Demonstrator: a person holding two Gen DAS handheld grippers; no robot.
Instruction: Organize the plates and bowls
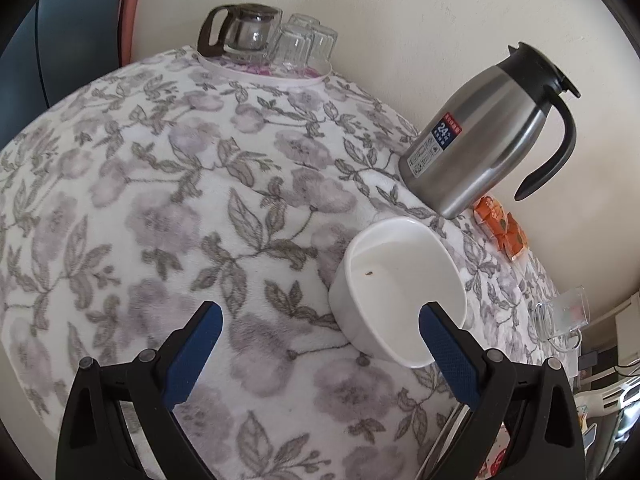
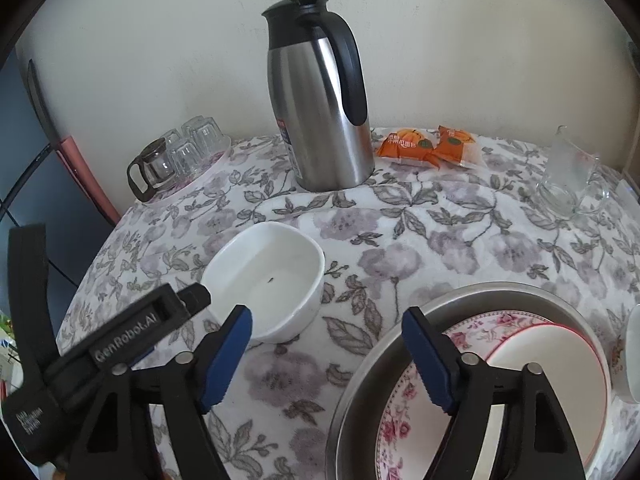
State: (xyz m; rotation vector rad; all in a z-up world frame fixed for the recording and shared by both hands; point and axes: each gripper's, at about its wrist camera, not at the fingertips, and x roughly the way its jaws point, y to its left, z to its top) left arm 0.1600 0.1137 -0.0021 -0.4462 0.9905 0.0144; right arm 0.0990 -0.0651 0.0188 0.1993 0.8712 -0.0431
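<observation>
Floral cloth covers the counter (image 1: 160,184) by a pale wall. Left claw (image 1: 320,354) stands wide apart, tilted downward, one blue pad reaching inside the white bowl (image 1: 396,292), nothing pinched. Right claw (image 2: 326,354) gapes empty, angled down between that bowl and the metal tray (image 2: 404,340) of flowered plates (image 2: 404,404)

One white bowl (image 2: 266,280), two plates (image 2: 520,364), one steel flask (image 2: 320,96), two snack packets (image 2: 432,146).
</observation>
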